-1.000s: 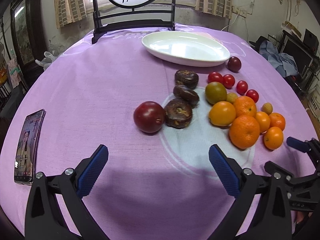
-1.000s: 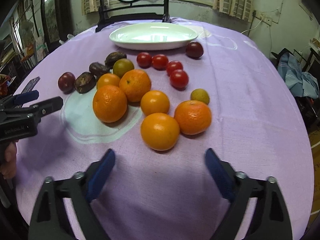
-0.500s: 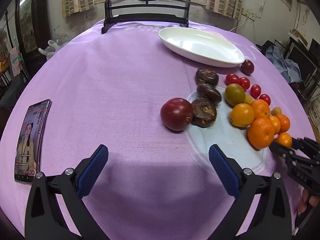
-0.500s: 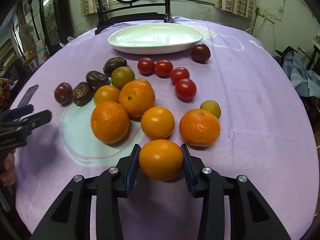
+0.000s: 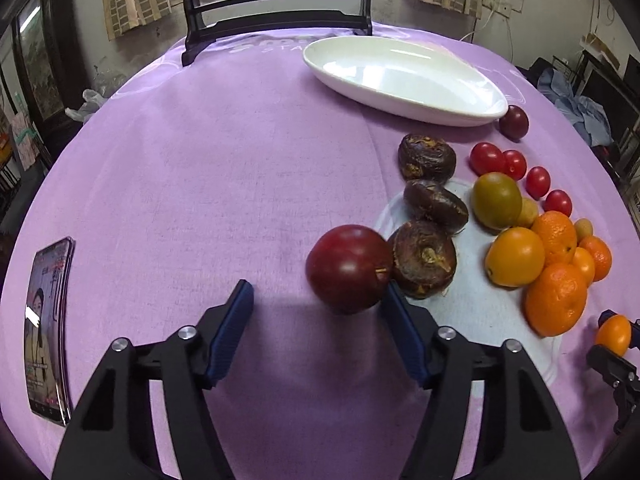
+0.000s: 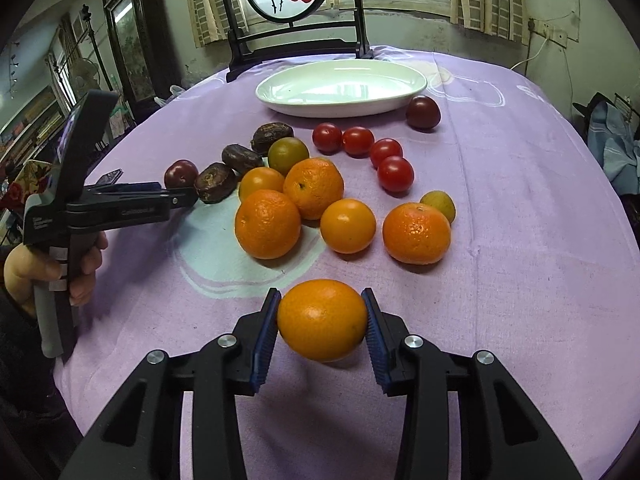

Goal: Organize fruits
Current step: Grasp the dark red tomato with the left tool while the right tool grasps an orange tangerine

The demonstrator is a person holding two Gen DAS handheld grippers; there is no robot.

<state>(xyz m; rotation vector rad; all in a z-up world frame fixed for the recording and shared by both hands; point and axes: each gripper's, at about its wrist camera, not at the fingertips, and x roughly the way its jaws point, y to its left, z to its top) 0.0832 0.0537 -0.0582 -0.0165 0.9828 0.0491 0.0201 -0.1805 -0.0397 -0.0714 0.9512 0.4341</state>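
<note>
Your right gripper (image 6: 322, 322) clamps an orange (image 6: 322, 319) near you on the purple cloth (image 6: 520, 200), while only the left wrist view shows your left gripper (image 5: 316, 300), jaws just closing, unclenched beside the dark red fruit (image 5: 348, 274).

Dish (image 6: 340, 88) behind fruits (image 6: 312, 188), phone (image 5: 46, 320) left

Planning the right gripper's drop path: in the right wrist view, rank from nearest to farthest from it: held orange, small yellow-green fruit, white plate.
1. Held orange, between the right gripper fingers.
2. Small yellow-green fruit, mid-table, right.
3. White plate, far end, centre.
</note>
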